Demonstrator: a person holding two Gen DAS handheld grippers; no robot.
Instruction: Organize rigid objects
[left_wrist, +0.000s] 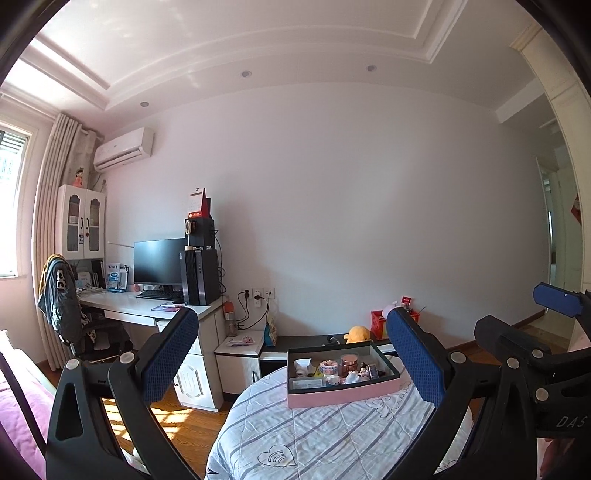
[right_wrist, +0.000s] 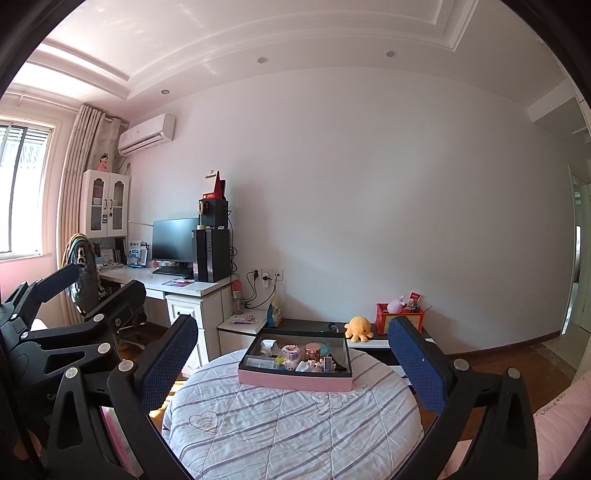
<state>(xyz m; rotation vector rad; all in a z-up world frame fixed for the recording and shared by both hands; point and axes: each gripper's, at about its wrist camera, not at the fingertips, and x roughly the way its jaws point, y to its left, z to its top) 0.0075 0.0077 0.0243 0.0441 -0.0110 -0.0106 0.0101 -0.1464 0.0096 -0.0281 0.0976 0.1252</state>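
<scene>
A pink box with a dark rim sits at the far side of a round table covered by a striped quilt. Inside lie several small items: a rose-gold jar, a white tube, a round patterned tin. My left gripper is open, held high and well short of the box. My right gripper is open too, at about the same distance. Each gripper shows at the edge of the other's view.
Behind the table stands a low dark cabinet with a yellow plush octopus and a red bin. A white desk with monitor, PC tower and a chair is at the left. Wooden floor surrounds the table.
</scene>
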